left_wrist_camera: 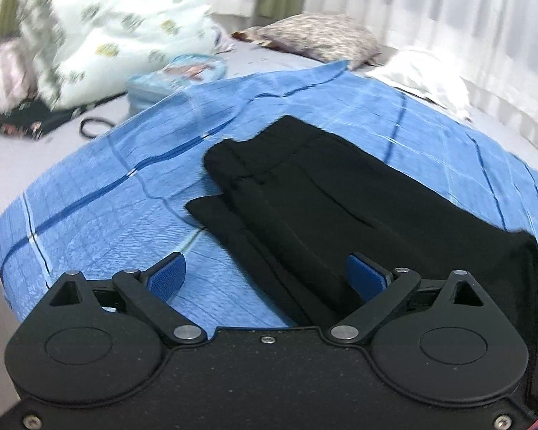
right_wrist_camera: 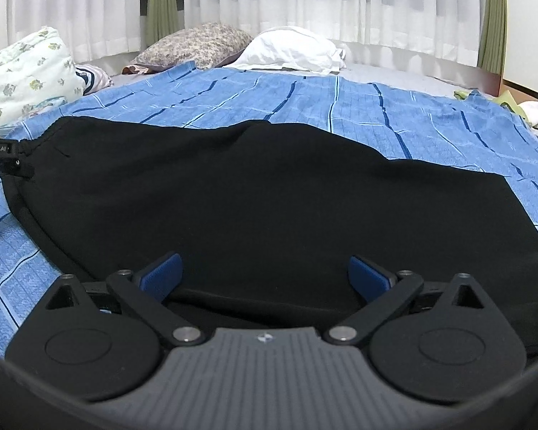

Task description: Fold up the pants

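One pair of black pants, two wide-spread grippers

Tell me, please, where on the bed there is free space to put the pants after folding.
Free: the blue blanket between the black pants and the white pillow, and the blanket strip beside the pants. Crowded: the corner with the flowered quilt and the dark bag.

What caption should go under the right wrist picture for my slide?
Open right gripper over folded black fabric pants on a blue striped bedsheet.
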`<action>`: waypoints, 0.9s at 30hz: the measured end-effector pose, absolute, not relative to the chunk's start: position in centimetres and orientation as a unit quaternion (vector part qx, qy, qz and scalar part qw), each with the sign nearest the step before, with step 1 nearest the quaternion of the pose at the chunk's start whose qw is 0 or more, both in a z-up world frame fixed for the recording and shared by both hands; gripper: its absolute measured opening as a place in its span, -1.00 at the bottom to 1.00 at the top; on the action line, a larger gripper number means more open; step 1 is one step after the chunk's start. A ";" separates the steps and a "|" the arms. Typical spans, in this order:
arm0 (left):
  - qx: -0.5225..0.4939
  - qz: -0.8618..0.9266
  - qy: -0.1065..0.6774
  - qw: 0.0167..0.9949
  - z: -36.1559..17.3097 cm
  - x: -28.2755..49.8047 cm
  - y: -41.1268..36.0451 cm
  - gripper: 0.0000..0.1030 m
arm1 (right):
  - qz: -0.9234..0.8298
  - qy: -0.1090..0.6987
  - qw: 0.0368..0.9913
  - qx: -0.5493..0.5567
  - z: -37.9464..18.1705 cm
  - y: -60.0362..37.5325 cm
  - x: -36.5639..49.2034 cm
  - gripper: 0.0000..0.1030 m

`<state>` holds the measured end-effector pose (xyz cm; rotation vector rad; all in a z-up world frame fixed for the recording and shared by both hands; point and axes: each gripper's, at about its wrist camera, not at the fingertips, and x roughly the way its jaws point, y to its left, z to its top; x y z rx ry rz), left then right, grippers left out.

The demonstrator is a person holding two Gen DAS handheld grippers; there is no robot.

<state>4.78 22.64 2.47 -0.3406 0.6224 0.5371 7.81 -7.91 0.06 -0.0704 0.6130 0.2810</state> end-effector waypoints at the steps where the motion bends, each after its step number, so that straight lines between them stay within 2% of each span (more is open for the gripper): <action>1: -0.176 0.265 0.301 0.899 2.3 4.8 23.2 0.89 | 0.138 0.300 0.943 -0.034 0.0 -7.9 7.8 1.00; 11: -0.223 0.264 0.288 0.893 1.6 6.0 25.7 1.00 | 0.140 0.295 0.944 -0.035 -0.1 -7.9 7.8 1.00; 21: -0.221 0.272 0.286 0.892 1.1 8.6 26.1 0.97 | 0.140 0.294 0.945 -0.035 -0.1 -8.0 7.7 1.00; 27: -0.187 0.286 0.278 0.898 1.2 8.7 25.0 0.21 | 0.141 0.295 0.944 -0.034 0.0 -8.0 7.8 1.00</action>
